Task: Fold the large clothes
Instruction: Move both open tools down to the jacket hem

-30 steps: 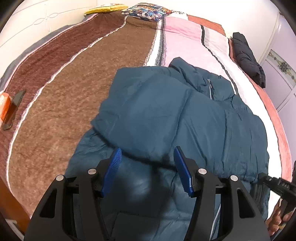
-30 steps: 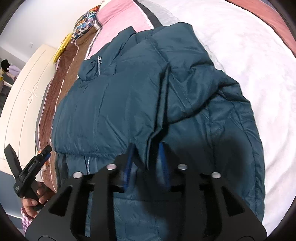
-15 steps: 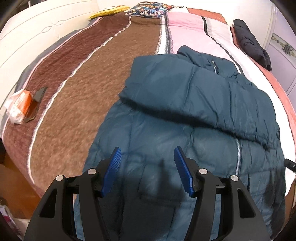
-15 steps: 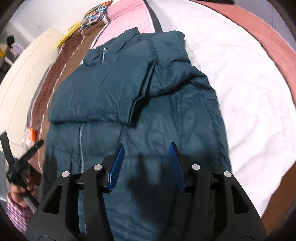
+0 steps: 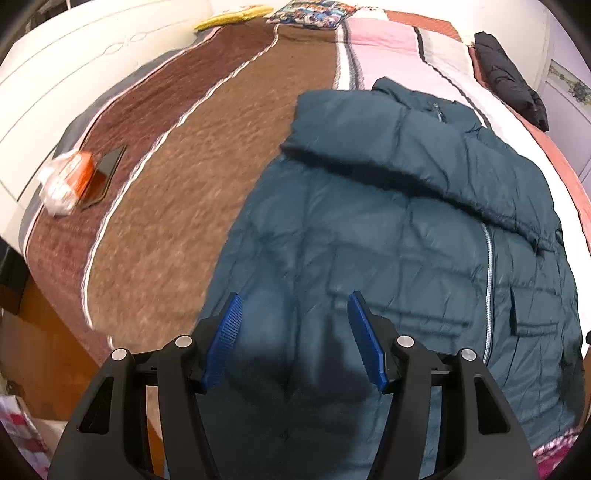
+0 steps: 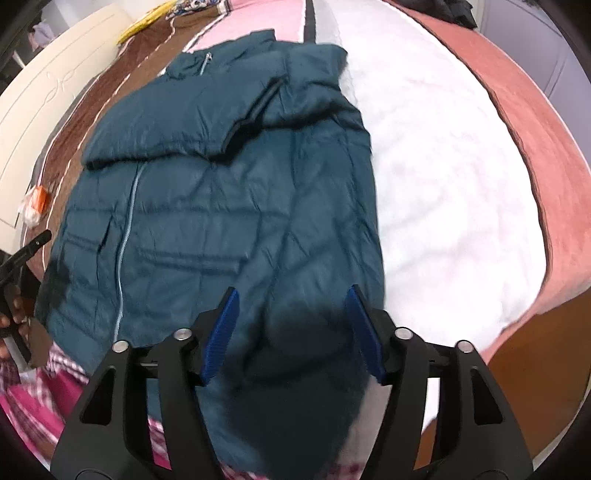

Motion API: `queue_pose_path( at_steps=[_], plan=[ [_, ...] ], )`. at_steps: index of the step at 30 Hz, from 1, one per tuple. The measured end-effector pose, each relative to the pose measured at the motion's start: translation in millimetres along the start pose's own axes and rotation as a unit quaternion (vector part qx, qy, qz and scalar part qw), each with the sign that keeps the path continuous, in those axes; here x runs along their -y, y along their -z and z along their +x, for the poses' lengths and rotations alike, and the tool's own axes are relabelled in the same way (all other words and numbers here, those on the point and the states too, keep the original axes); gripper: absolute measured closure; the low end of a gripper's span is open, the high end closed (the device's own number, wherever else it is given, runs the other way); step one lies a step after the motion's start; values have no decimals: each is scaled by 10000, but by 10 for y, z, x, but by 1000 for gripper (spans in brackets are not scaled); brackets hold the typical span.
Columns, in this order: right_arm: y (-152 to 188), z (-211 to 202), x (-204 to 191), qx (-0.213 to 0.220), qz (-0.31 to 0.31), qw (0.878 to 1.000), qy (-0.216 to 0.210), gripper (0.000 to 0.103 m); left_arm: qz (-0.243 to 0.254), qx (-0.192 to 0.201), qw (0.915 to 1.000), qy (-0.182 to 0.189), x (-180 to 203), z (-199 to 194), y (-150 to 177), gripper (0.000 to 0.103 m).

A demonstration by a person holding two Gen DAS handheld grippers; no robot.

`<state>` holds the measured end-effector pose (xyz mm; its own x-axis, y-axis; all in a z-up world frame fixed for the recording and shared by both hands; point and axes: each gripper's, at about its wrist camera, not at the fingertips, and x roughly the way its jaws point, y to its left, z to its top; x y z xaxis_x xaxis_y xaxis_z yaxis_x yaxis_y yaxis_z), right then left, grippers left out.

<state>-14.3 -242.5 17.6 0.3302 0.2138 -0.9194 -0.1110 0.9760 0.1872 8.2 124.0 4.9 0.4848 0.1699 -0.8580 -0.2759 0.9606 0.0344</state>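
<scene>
A teal puffer jacket (image 5: 388, 236) lies front up on the bed, zipper closed, both sleeves folded across the chest. It also shows in the right wrist view (image 6: 207, 206). My left gripper (image 5: 293, 332) is open and empty above the jacket's lower left hem. My right gripper (image 6: 291, 325) is open and empty above the lower right hem. The left gripper's tip (image 6: 26, 251) shows at the left edge of the right wrist view.
The bed has a striped blanket (image 5: 177, 177) in brown, pink, white and rust. An orange-and-white packet (image 5: 66, 177) and a dark phone (image 5: 105, 168) lie at its left side. A black garment (image 5: 509, 81) lies far right, pillows (image 5: 314, 14) at the head. A wooden floor (image 6: 524, 354) lies beyond the bed's foot.
My right gripper let go of the folded sleeve and opened. Both grippers pulled back toward the jacket's hem at the near edge of the bed.
</scene>
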Motion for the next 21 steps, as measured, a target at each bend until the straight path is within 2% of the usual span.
queue_pose_path(
  at_steps=[2,4,9,14,17,19,21],
  plan=[
    [86,-16,58,-122,44,9999,-57,36,-101,-95,9997,187,-88,-27,65,43],
    [188,-41,122,-250,124,9995,-145,31,-245,-164,9984,478,-215,-80,128,29],
    [402,-146,294,-395,304,9982,-333,24,-444,-409,9916,1147,-547,-207,301,25],
    [536,-184,435,-479,616,9955,-544,22,-545,-677,9878,1292,-842,-207,506,22],
    [602,-201,476,-449,820,9927,-768,22,-745,-841,9852,1297,-1034,-59,633,22],
    [658,-208,491,-449,927,9905,-909,21,-1057,-984,9788,1453,-1162,71,705,22],
    [705,-214,497,-469,964,9897,-947,21,-1506,-1185,9647,1805,-1287,225,777,22]
  ],
)
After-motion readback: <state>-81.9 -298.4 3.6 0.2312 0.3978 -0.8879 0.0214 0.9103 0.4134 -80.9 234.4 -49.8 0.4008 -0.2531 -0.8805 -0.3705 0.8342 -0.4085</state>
